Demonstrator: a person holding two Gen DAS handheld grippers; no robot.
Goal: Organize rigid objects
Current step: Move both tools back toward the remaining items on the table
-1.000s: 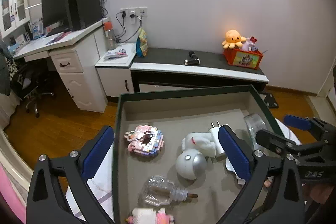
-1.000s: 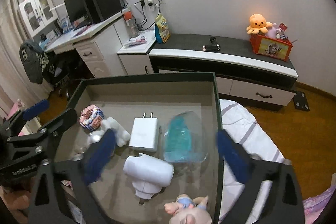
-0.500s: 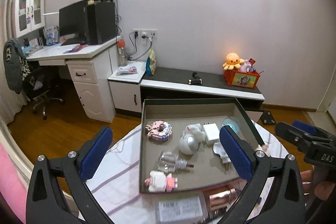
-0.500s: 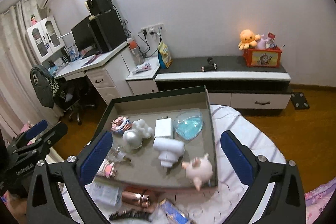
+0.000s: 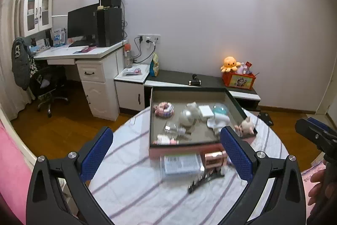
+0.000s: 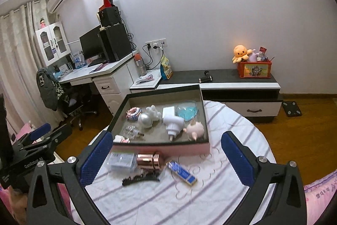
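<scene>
Both claws are held above the near edge of a round surface (image 6: 231, 132) covered with a white, purple-striped cloth. The left claw (image 5: 166, 153) has its blue-padded fingers wide apart with nothing between them. The right claw (image 6: 166, 158) is likewise spread wide and empty.

A shallow rectangular tray with a dark rim and pink outer wall (image 6: 160, 149) sits on the far half of the surface. Inside it lie a pink-and-white block figure (image 6: 133, 113), a silver ball (image 6: 145, 120), a white lumpy figurine (image 6: 153, 112), a flat white charger plug (image 6: 168, 111), a clear dish with blue contents (image 6: 187, 112), a white plug adapter (image 6: 173, 124), a pale pink pig figure (image 6: 194, 129), a clear small bottle (image 6: 131, 131) and a small pink-and-white item (image 6: 120, 138).

On the cloth just in front of the tray, outside it, lie a clear flat packet with a white label (image 6: 121, 160), a copper-coloured metal cylinder (image 6: 148, 161) on its side, a black toothed hair clip (image 6: 140, 178) and a blue rectangular bar (image 6: 181, 171). The cylinder lies between the packet and the bar.
</scene>
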